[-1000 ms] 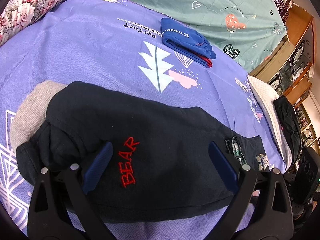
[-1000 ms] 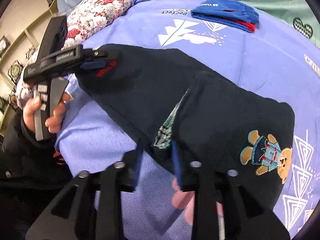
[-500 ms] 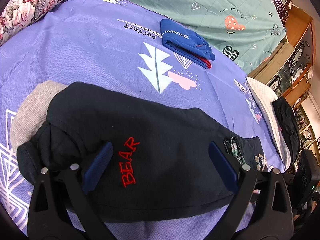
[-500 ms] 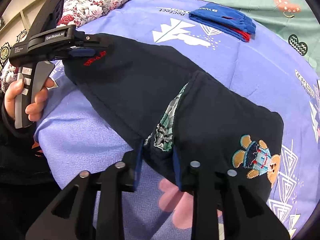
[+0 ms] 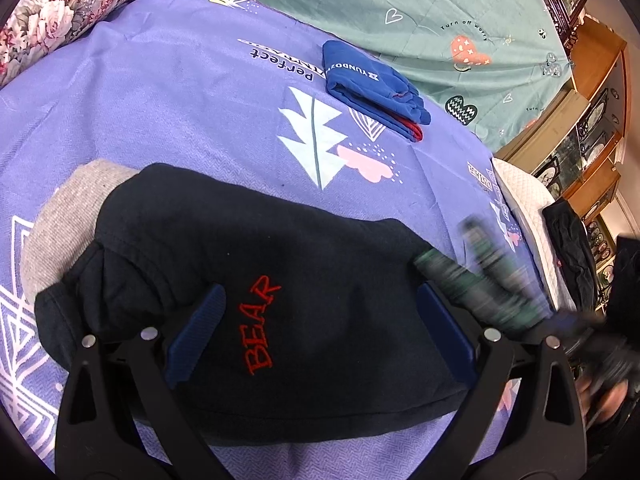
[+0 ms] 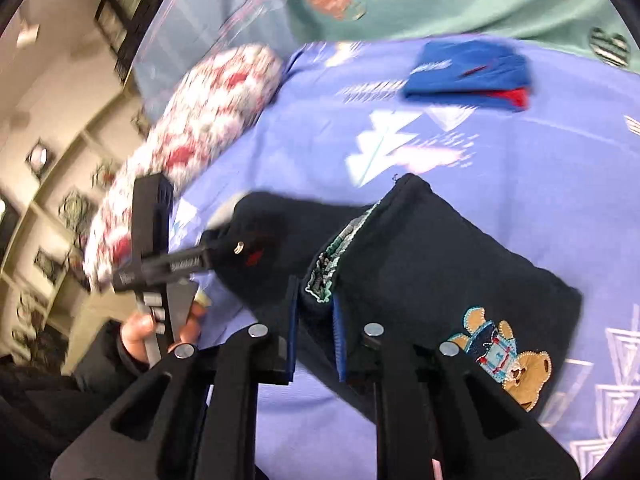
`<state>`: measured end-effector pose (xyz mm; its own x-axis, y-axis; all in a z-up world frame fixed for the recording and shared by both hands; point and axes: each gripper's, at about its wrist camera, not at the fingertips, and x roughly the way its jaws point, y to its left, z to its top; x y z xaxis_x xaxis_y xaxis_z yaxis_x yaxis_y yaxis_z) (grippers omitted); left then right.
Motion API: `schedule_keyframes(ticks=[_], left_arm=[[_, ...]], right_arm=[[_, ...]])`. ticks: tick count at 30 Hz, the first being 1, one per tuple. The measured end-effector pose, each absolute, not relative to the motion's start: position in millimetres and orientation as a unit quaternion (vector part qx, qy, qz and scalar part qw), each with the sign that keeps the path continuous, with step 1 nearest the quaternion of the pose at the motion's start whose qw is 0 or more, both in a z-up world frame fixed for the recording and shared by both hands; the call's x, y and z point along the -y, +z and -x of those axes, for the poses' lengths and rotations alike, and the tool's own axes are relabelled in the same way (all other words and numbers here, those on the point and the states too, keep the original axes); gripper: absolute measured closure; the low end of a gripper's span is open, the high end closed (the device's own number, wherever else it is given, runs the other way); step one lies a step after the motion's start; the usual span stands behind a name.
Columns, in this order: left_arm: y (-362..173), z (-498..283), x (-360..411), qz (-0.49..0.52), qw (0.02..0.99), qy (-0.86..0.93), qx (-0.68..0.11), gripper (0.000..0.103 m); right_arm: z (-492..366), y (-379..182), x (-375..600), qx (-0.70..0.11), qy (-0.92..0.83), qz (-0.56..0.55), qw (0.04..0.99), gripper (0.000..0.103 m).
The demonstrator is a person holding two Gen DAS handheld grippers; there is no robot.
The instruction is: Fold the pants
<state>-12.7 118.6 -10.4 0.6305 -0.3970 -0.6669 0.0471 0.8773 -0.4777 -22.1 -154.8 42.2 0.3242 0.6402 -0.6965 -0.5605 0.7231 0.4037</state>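
On the bed point(image 5: 168, 92), near its front edge, lie the dark pants point(image 5: 320, 280). My right hand-held gripper point(image 6: 314, 316) pinches their waistband tight, and I think it is starting the fold. My left hand-held gripper point(image 5: 320, 332) sits wide open over the pants, holding nothing. Next I should carry the waistband across to the leg end and lay it flat, edges lined up.

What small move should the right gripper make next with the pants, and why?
Probably carry the waistband across toward the leg end. The right gripper is shut on the waistband of the black pants, already raised off the bedspread, while the left gripper stands open over them.
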Motion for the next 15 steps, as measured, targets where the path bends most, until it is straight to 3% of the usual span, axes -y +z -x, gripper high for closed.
schedule_keyframes(ticks=[1, 3, 4, 6, 11, 15], left_arm=[[-11, 12, -118, 0.213, 0.877, -0.126, -0.412, 0.005], [-11, 12, -117, 0.21, 0.877, -0.125, -0.413, 0.005], [-12, 11, -118, 0.211, 0.876, -0.125, -0.415, 0.005], [-11, 11, -118, 0.213, 0.876, -0.126, -0.413, 0.005], [-12, 9, -119, 0.216, 0.876, -0.128, -0.412, 0.005], [-13, 9, -120, 0.219, 0.875, -0.129, -0.411, 0.005]], right_arm=[[22, 27, 142, -0.465, 0.358, -0.018, 0.809, 0.084], [17, -15, 126, -0.518, 0.345, 0.01, 0.782, 0.067], [20, -25, 125, -0.512, 0.353, 0.006, 0.783, 0.065], [26, -20, 126, -0.502, 0.366, 0.014, 0.783, 0.051], [40, 30, 167, -0.447, 0.369, -0.004, 0.815, 0.051], [26, 12, 216, -0.489, 0.268, -0.003, 0.83, 0.052]])
